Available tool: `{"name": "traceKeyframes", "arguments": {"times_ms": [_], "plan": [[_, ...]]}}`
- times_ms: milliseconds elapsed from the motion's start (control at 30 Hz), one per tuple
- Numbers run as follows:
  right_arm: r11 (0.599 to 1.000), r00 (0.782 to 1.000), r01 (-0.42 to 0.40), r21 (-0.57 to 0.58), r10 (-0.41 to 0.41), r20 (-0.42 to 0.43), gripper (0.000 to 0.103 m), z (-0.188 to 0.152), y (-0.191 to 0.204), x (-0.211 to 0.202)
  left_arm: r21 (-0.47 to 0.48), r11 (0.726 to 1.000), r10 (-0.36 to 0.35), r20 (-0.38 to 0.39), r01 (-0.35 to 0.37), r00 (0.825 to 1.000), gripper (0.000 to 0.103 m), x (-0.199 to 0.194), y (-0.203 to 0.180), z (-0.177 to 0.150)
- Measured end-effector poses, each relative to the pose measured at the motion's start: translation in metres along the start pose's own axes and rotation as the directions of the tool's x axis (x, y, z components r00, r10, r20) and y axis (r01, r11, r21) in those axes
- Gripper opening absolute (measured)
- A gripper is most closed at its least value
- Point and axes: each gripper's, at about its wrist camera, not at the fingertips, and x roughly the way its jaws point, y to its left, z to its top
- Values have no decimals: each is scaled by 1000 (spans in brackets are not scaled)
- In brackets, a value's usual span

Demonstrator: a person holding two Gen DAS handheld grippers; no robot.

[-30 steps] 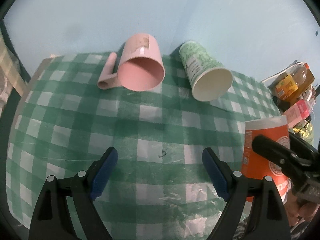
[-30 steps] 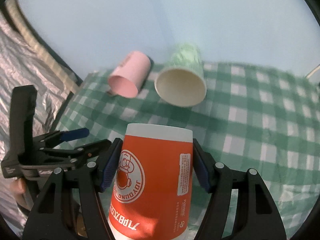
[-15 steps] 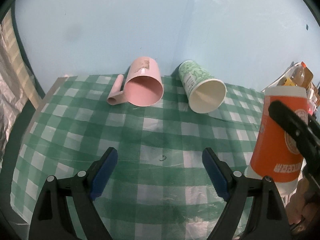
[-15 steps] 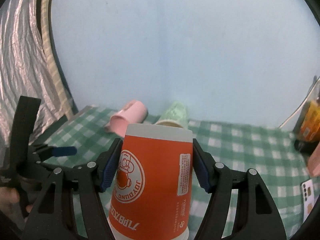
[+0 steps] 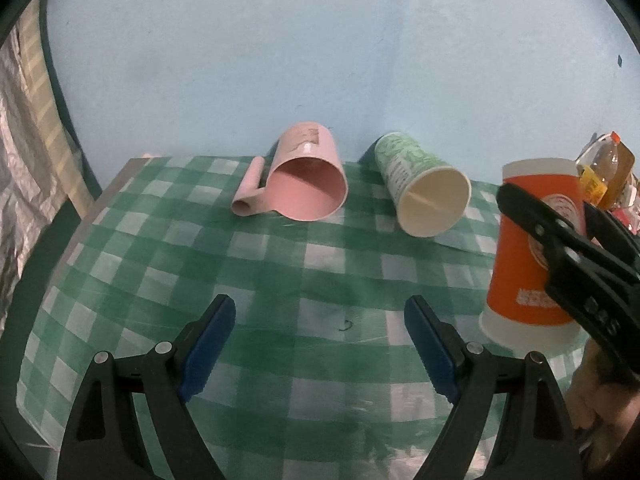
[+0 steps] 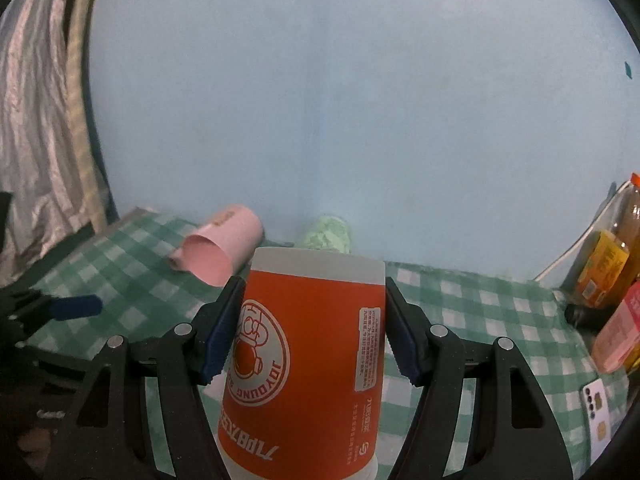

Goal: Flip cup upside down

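The right gripper [image 6: 314, 330] pinched the orange cup [image 6: 308, 364] between its blue fingers [image 6: 222, 332], the cup upside down with its print inverted and wide rim lowest, at 3 o'clock over the checked table [image 5: 280, 264]. The left gripper [image 5: 320, 344] hung empty, fingers spread. A pink mug [image 5: 304, 178] and green cup [image 5: 424, 188] lay tipped at 12 o'clock.

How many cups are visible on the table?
3: the orange cup, inverted, in the right gripper; the pink cup and the green paper cup lying on their sides near the wall.
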Motion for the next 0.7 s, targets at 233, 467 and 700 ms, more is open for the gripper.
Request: {"name": "traceKeyframes", "arguments": {"times_ms": [233, 467, 700], "plan": [[998, 998, 43, -37, -45, -53, 68, -2, 4, 31, -14, 1000, 7, -14, -7, 1000, 88, 8, 8, -2], [997, 995, 48, -60, -53, -89, 68, -12, 7, 42, -3, 1000, 10, -7, -10, 1000, 88, 7, 6, -4], [995, 997, 41, -87, -46, -58, 68, -24, 9, 21, 5, 1000, 9, 2, -9, 1000, 88, 3, 2, -8]]}}
